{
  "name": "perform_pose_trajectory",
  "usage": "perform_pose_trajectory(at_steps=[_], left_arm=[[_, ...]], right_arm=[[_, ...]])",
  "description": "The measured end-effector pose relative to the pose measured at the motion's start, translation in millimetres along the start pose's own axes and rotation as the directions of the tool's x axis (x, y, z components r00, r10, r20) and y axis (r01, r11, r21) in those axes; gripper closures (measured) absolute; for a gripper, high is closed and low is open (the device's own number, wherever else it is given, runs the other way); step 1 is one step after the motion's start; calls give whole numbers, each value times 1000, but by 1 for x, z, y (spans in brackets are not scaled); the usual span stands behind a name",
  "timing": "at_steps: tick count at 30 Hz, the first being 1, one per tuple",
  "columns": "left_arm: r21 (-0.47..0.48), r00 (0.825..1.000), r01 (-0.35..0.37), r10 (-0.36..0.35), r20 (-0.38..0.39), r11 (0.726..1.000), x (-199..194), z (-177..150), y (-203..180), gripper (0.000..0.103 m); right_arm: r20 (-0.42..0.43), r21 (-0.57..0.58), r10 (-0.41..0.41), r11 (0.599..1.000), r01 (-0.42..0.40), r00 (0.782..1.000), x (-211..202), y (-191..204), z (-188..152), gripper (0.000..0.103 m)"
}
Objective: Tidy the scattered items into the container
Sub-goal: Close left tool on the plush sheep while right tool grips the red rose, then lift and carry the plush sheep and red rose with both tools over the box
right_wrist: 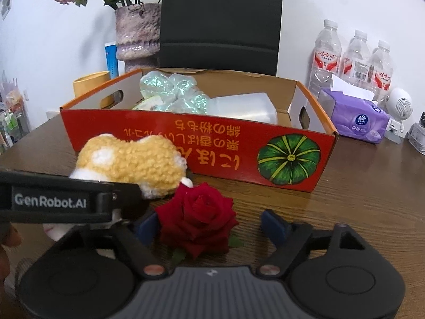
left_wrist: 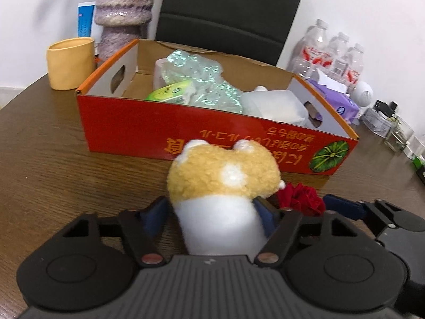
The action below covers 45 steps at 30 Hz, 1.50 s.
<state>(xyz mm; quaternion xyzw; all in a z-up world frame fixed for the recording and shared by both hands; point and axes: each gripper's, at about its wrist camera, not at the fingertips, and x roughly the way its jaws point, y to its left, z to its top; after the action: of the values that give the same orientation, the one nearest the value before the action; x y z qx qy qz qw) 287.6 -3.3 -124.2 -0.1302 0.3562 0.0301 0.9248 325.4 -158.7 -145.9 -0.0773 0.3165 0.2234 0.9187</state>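
A brown wooden worktop [left_wrist: 53, 159] is seen carrying a red cardboard box [left_wrist: 212, 138] with orange lettering and a green pumpkin picture on its near wall. Inside the box, a crinkled greenish plastic bag [left_wrist: 202, 79], a green packet [left_wrist: 172, 91] and a translucent plastic container [left_wrist: 276, 103] are held.

In the left wrist view, a plush toy [left_wrist: 223, 194], tan above and white below, is found in front of the box's near wall at about 6 o'clock from it. It lies between the blue-padded fingers [left_wrist: 156, 212] of the left gripper [left_wrist: 212, 212]; both pads are set against its white body, so the toy is pinched.

Just to the toy's 3 o'clock side, a red rose [right_wrist: 198, 220] lies on the worktop, touching or almost touching the toy. In the right wrist view, the rose is seen between the fingers [right_wrist: 273, 224] of the right gripper [right_wrist: 209, 223]. The 9 o'clock pad is at the petals, while the 3 o'clock pad stands clear of them, so these fingers are spread and nothing is pinched.

Beyond the box, at 10 o'clock, a yellow cup [left_wrist: 70, 63] and a mottled vase [right_wrist: 138, 32] of wilted pink roses are placed. At 2 o'clock, a purple tissue pack [right_wrist: 358, 117] and three water bottles [right_wrist: 353, 55] are seen. A black chair back [right_wrist: 220, 21] stands behind the box.
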Motion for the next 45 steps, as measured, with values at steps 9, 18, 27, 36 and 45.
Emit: perform_pose_trajectory(at_steps=[9, 18, 27, 36, 45], left_arm=[[28, 1000, 10, -10, 17, 1000, -2, -4, -1, 44], [40, 1000, 2, -3, 30, 999, -9, -3, -2, 48], [34, 998, 19, -21, 64, 999, -27, -1, 1, 49], [23, 994, 50, -51, 92, 998, -57, -11, 7, 49], [2, 996, 71, -71, 49, 997, -78, -17, 26, 49]], right_arm=[[22, -18, 28, 999, -28, 999, -5, 2, -1, 60], [41, -20, 31, 999, -30, 999, -9, 4, -3, 66], [73, 6, 25, 1000, -26, 997, -23, 2, 1, 67], [67, 58, 4, 998, -7, 998, -41, -4, -2, 67], [16, 95, -7, 995, 6, 1000, -57, -1, -8, 67]])
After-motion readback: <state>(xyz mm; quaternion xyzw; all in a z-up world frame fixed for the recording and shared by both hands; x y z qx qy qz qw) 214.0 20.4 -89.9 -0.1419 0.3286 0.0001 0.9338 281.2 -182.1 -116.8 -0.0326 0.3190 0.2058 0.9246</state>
